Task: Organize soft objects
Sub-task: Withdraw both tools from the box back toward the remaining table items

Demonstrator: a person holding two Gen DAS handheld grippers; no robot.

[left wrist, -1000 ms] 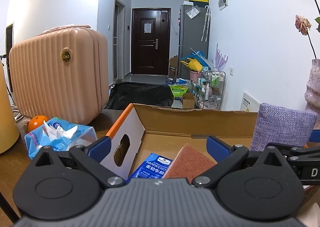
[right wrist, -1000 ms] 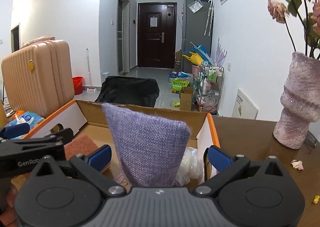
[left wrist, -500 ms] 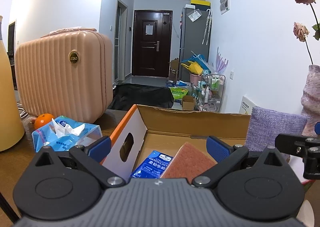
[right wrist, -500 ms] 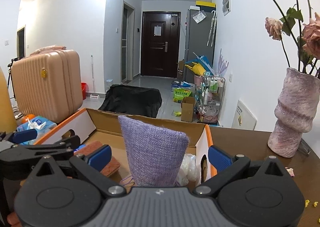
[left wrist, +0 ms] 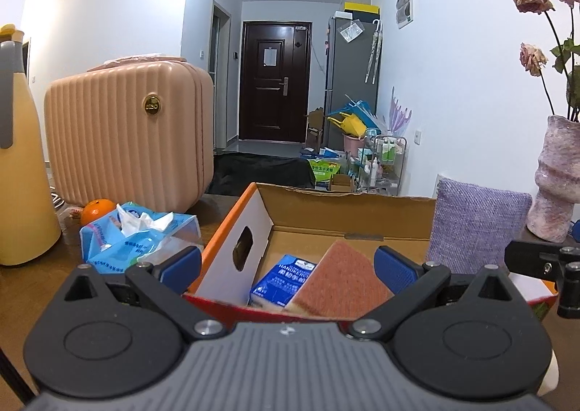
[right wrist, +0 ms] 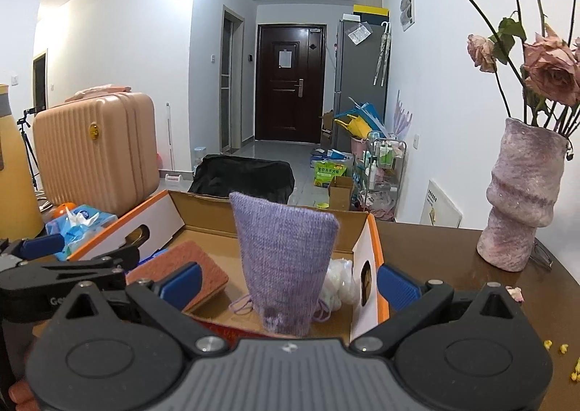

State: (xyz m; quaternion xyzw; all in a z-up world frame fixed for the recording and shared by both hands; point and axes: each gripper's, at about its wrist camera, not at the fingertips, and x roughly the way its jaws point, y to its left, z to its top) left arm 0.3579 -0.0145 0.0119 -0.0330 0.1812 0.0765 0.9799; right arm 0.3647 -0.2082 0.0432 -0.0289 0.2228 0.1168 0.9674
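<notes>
An open cardboard box with orange edges stands on the table, also in the right wrist view. Inside it lie an orange-brown sponge, a blue handkerchief pack, a purple fabric pouch standing upright, and white plastic-wrapped stuff. My left gripper is open and empty, just in front of the box's near wall. My right gripper is open, level with the pouch's lower part, its pads apart from it. The pouch also shows in the left wrist view.
A blue tissue pack and an orange lie left of the box. A pink suitcase and a yellow jug stand behind them. A pink vase with dried roses stands on the right; crumbs lie on the table.
Both grippers have drawn back and up from the box, so more of its inside shows. The pouch, sponge and pack stay in the box.
</notes>
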